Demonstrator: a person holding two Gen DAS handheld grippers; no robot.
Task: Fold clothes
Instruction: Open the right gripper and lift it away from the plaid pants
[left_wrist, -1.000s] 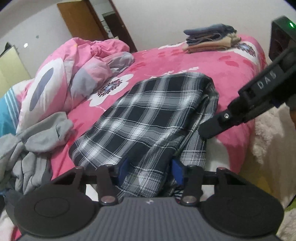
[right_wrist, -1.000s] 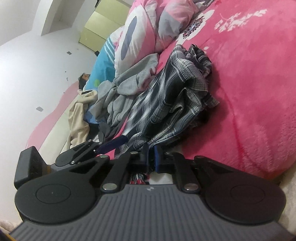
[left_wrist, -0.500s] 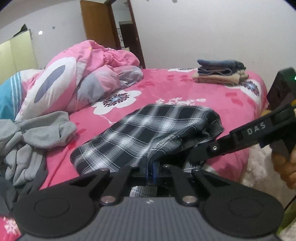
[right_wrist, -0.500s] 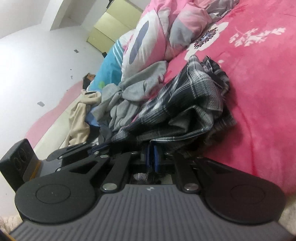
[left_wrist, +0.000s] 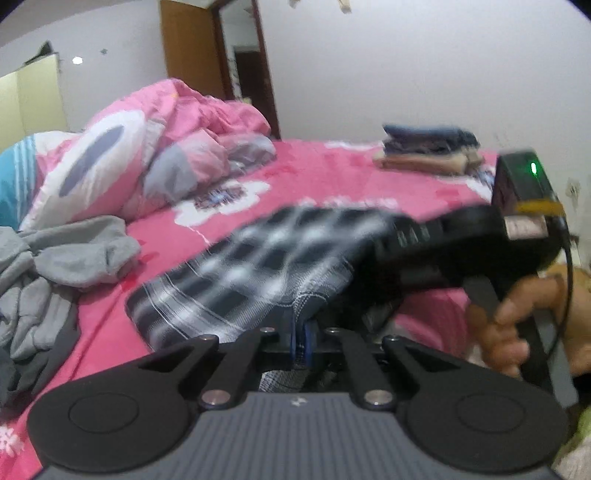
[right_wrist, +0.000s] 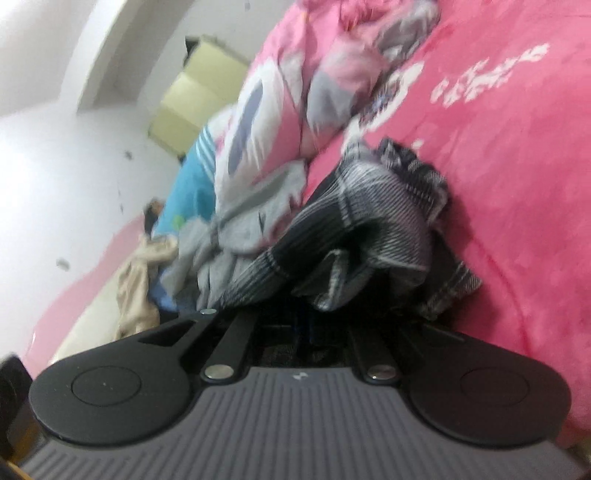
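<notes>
1. Though blurred, clearly pinched at its near hem: plaid garment, caught in the left gripper, pads pressed together on a fold of cloth.
2. Likewise clamped at a bunched edge by the right gripper, jaws drawn tight on the same plaid garment; other gripper just right of the left one, held by a hand.
3. Spread ahead of both grippers on the pink bed, draping and sagging between the two holds.
4. Probably light, soft, limp, not fragile; best taken at hems or corners.
5. No containers in view; only a folded stack far ahead, a grey garment to the left.
</notes>
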